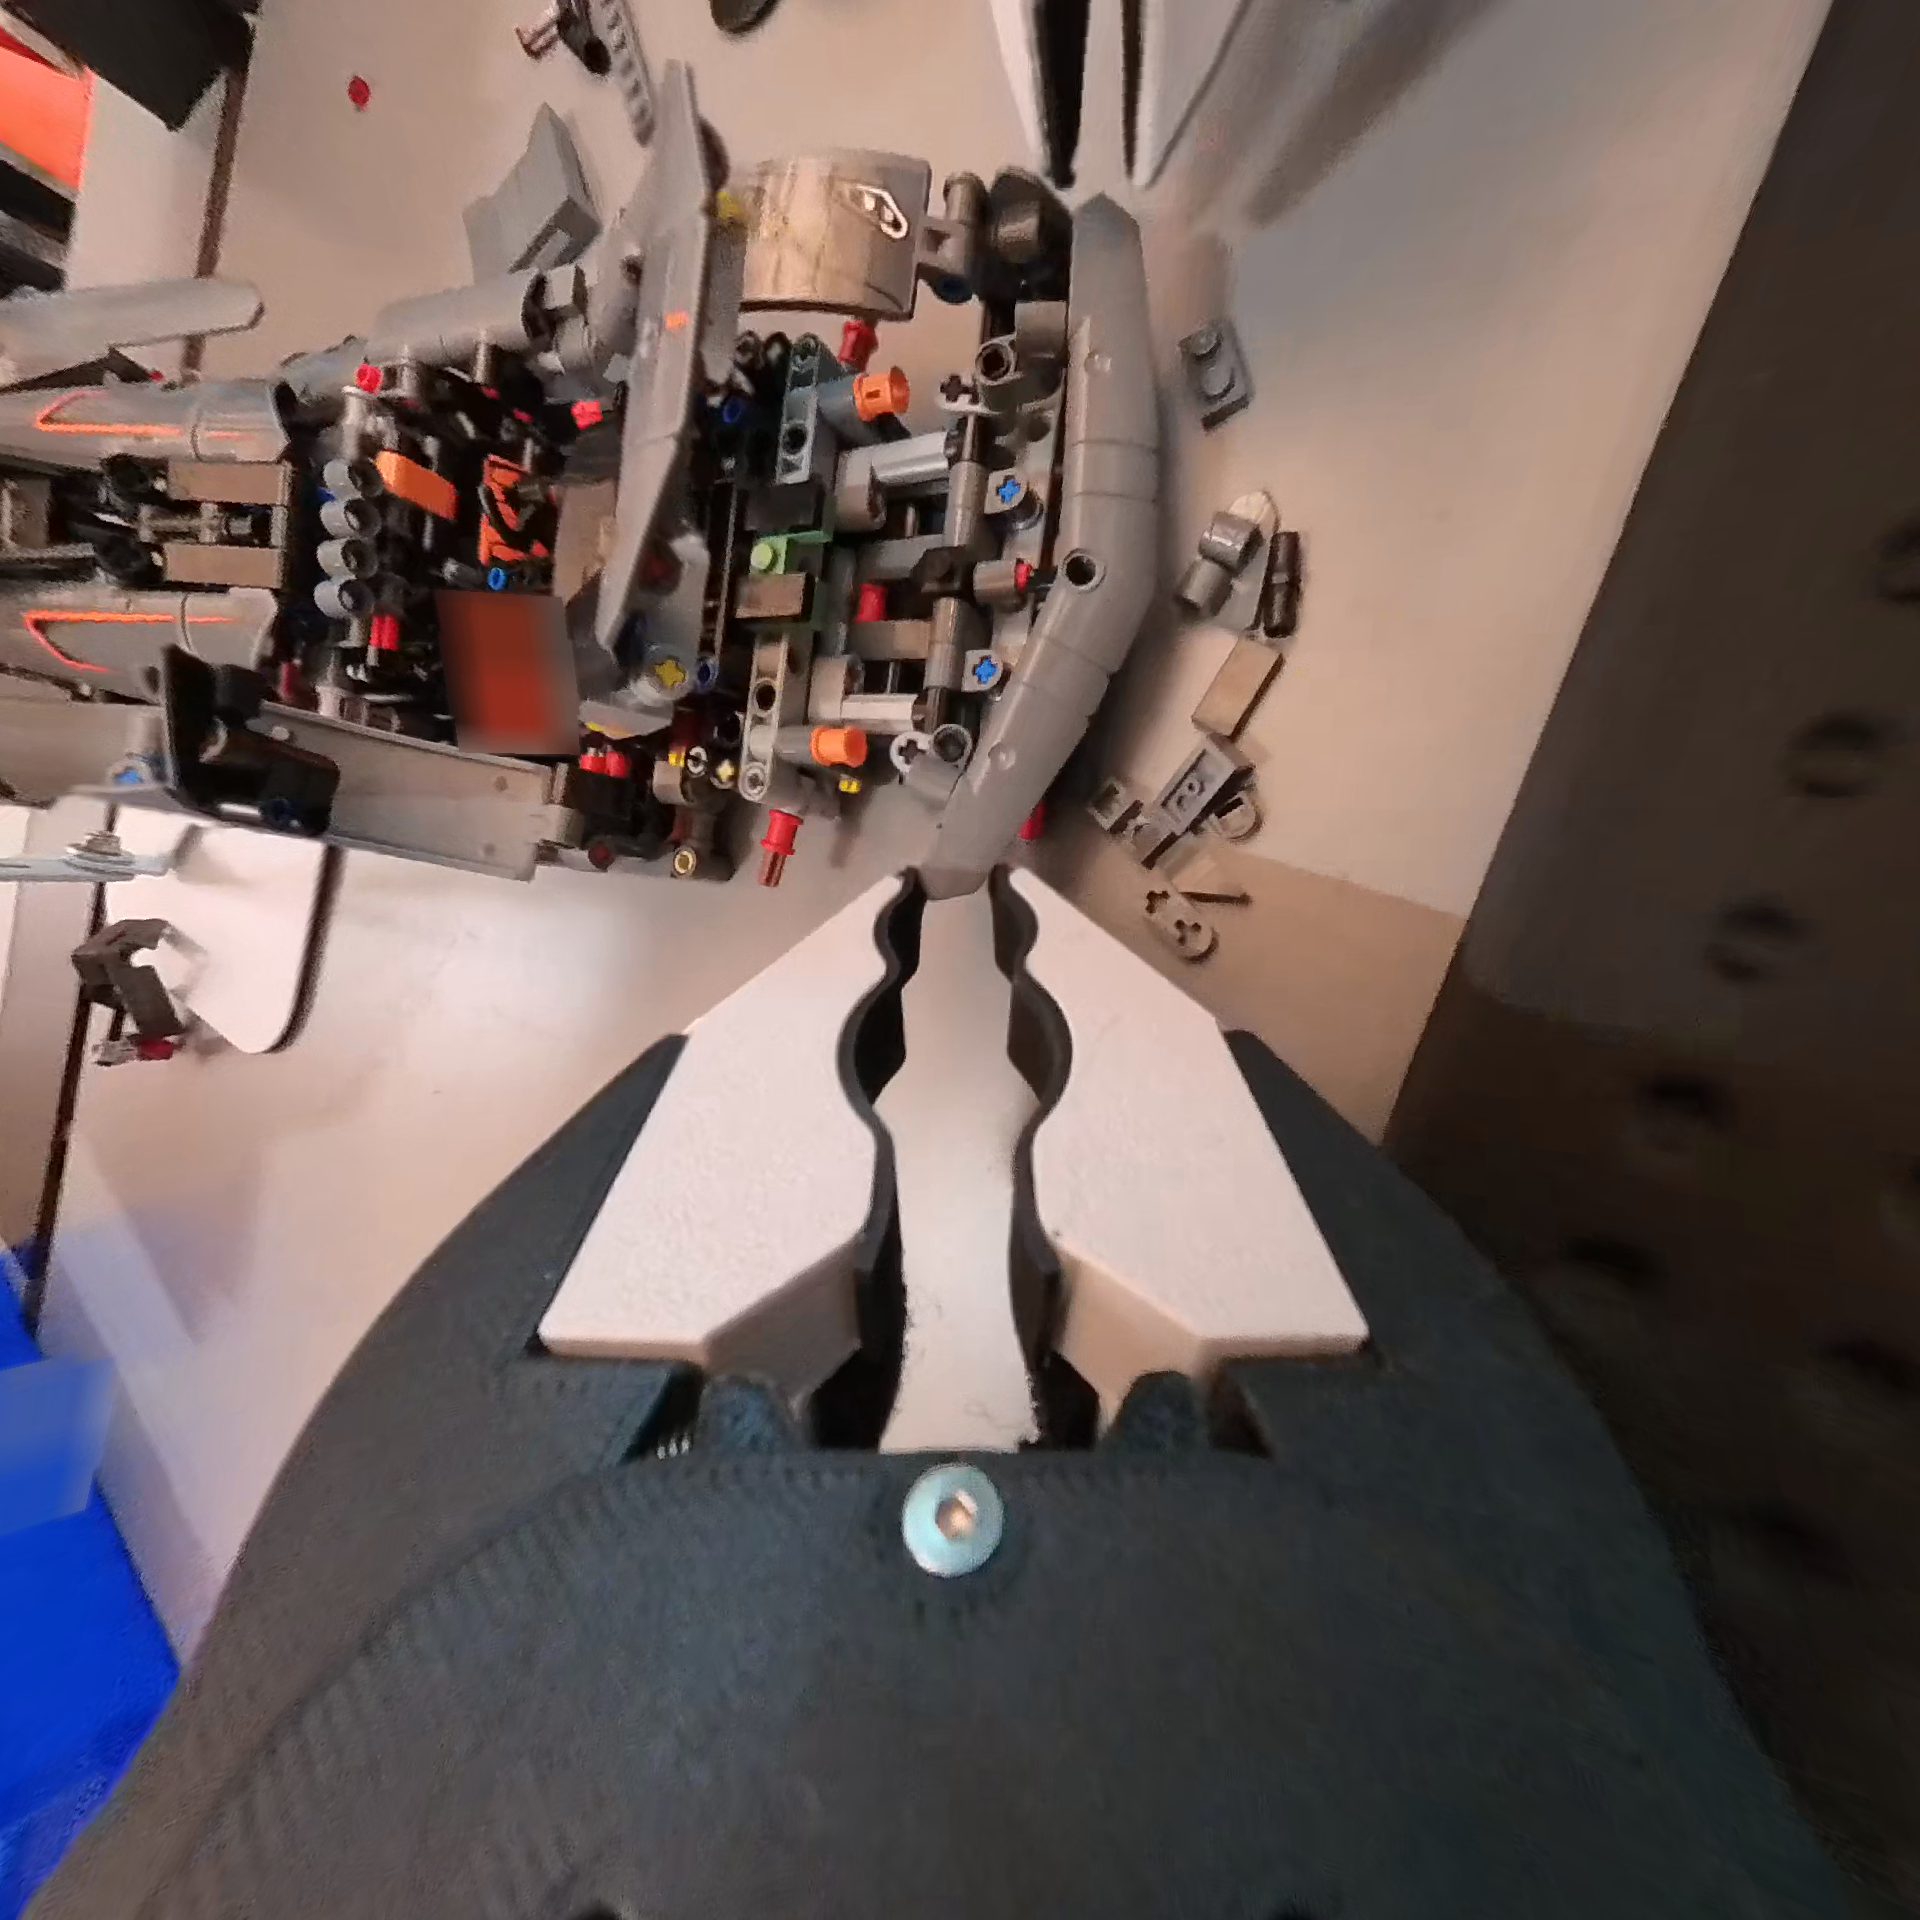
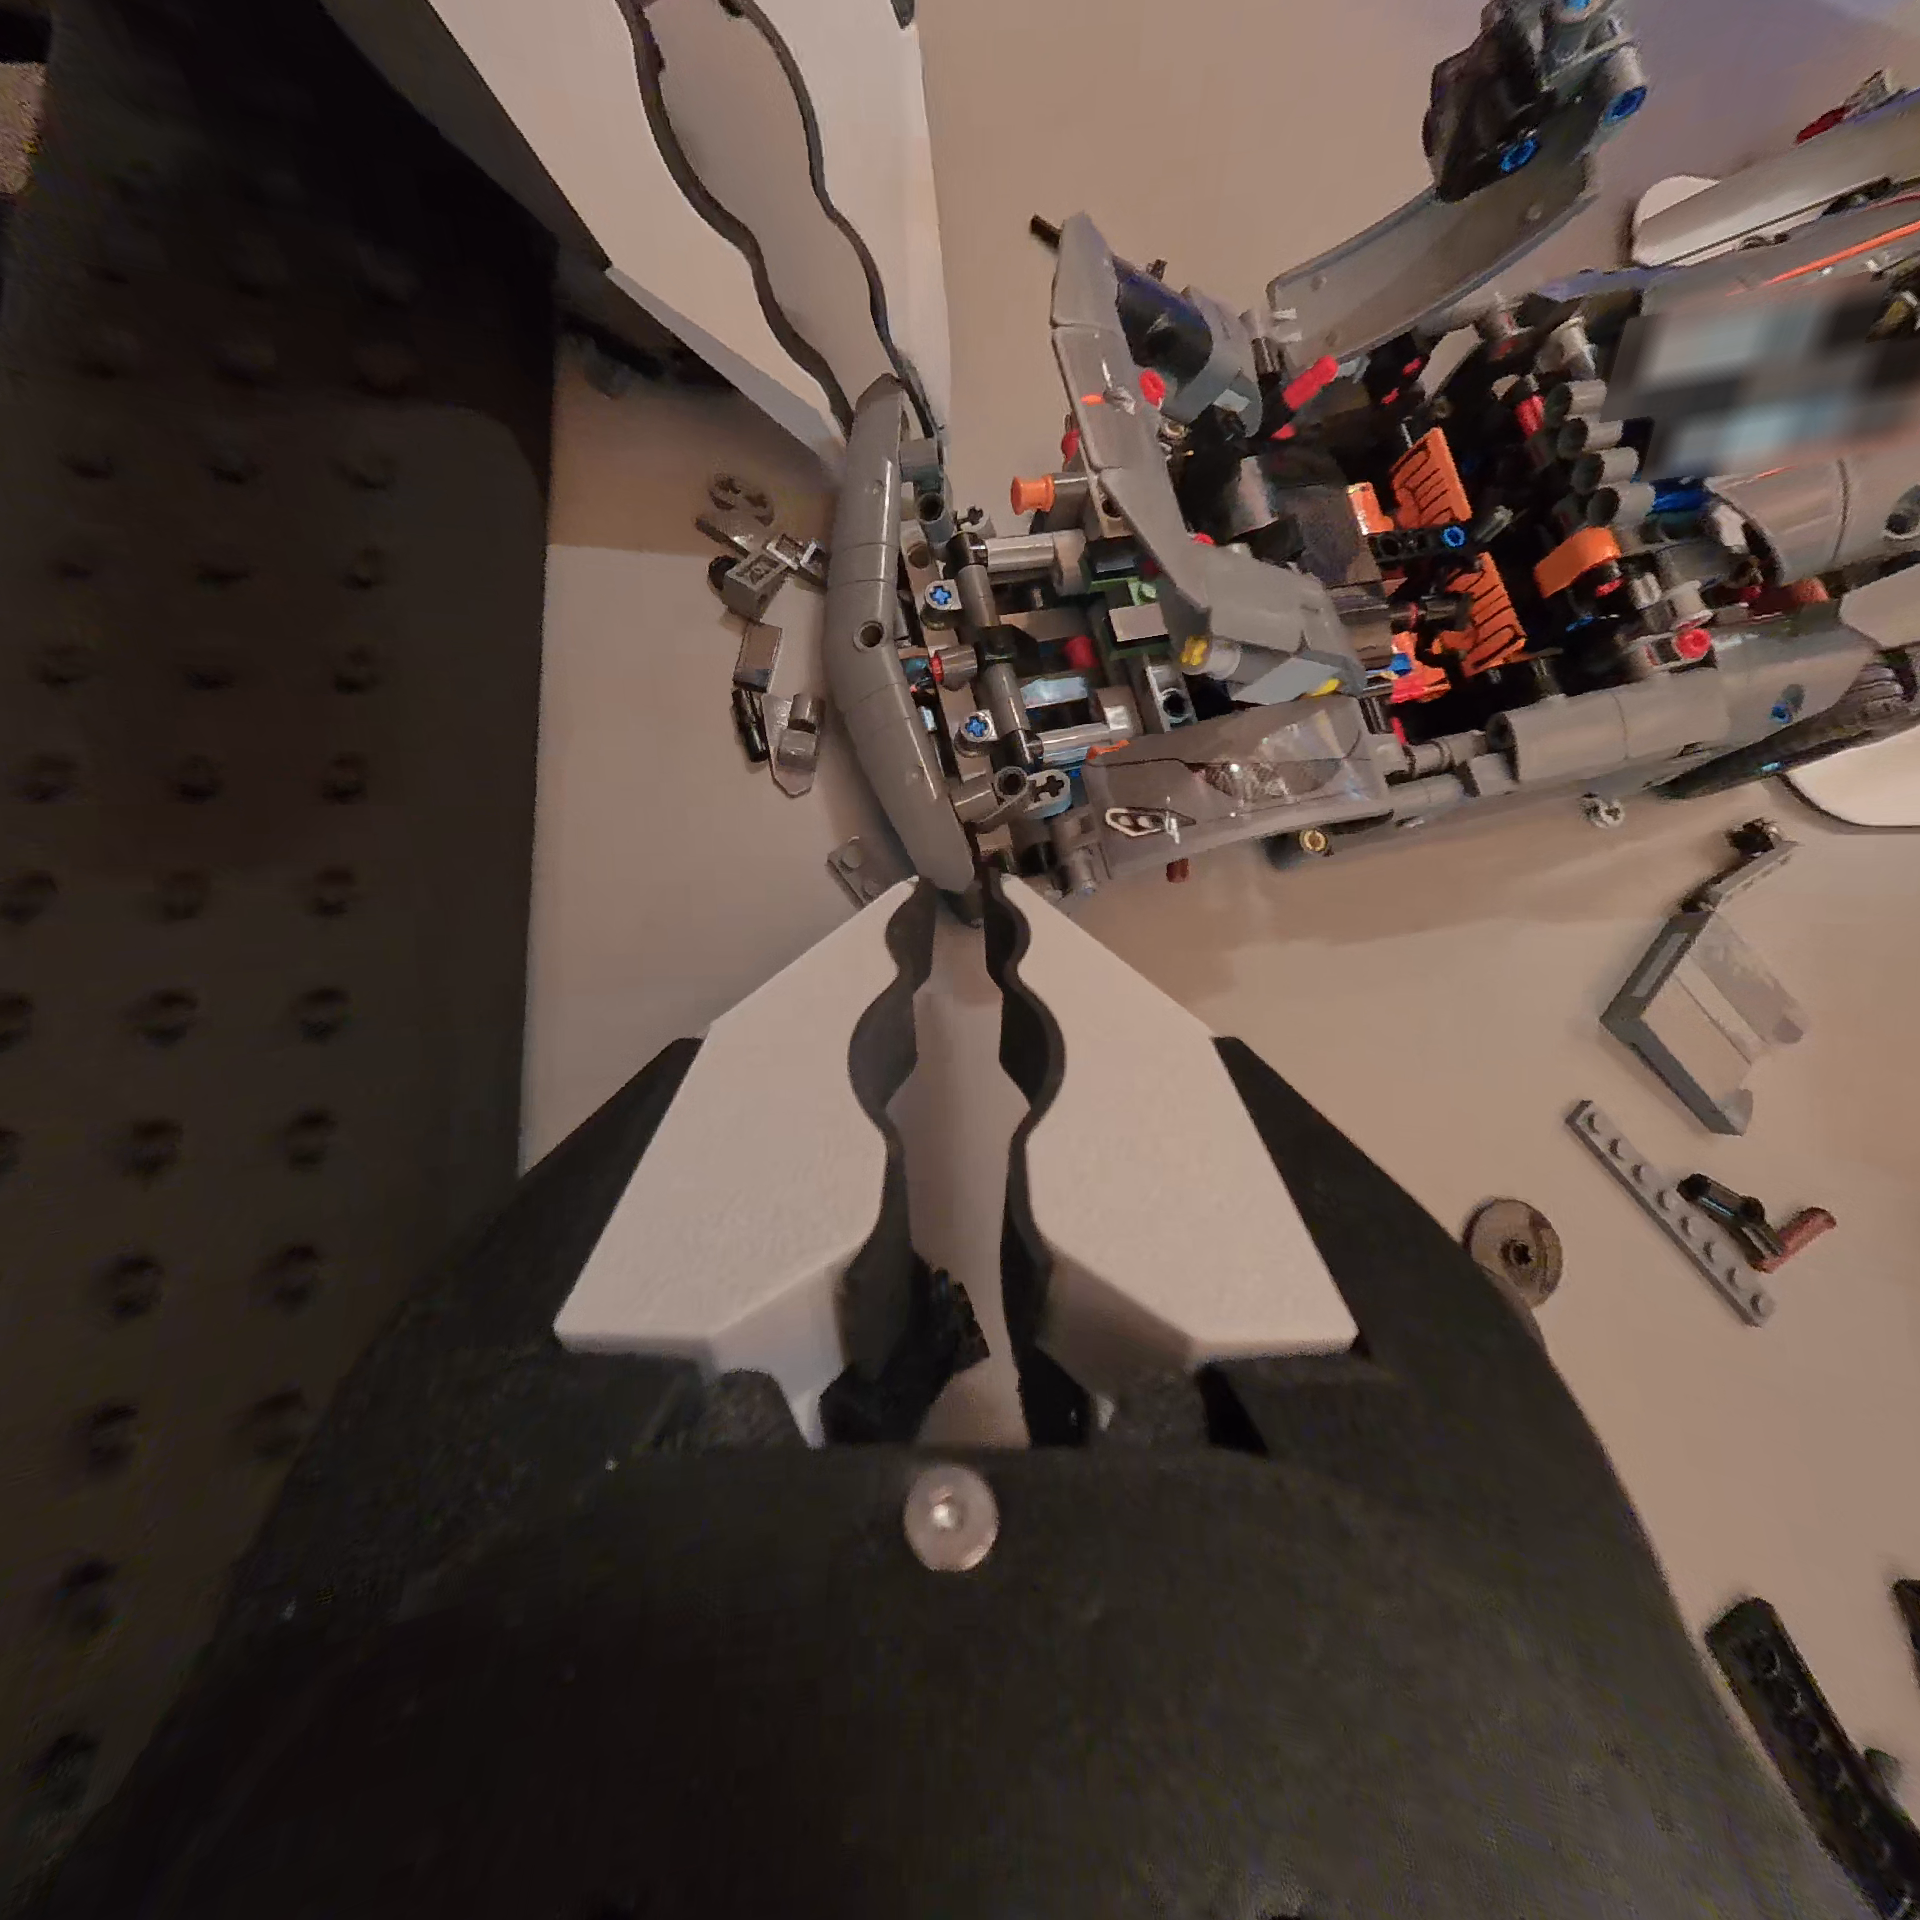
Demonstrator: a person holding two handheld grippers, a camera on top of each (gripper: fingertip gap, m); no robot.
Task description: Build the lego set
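A half-built grey lego car with black, orange and red inner parts lies on the white table. A grey curved panel runs across its near end. My left gripper is shut on the lower tip of that panel. In the right wrist view the car lies at upper right, and my right gripper is shut on the other tip of the panel. The left gripper shows at the panel's far end. The right gripper's white fingers show blurred at the top.
Several small loose grey pieces lie beside the panel, also in the right wrist view. A dark studded mat borders the table. A grey frame with a clear pane, a long grey plate and a black beam lie at the right. A blue bin stands at the left. My right fingertips sit around 11 cm from my left ones. From my right tips it is roughly 20 cm to the long grey plate; from my left, 25 cm. It is also in sight in the left wrist view.
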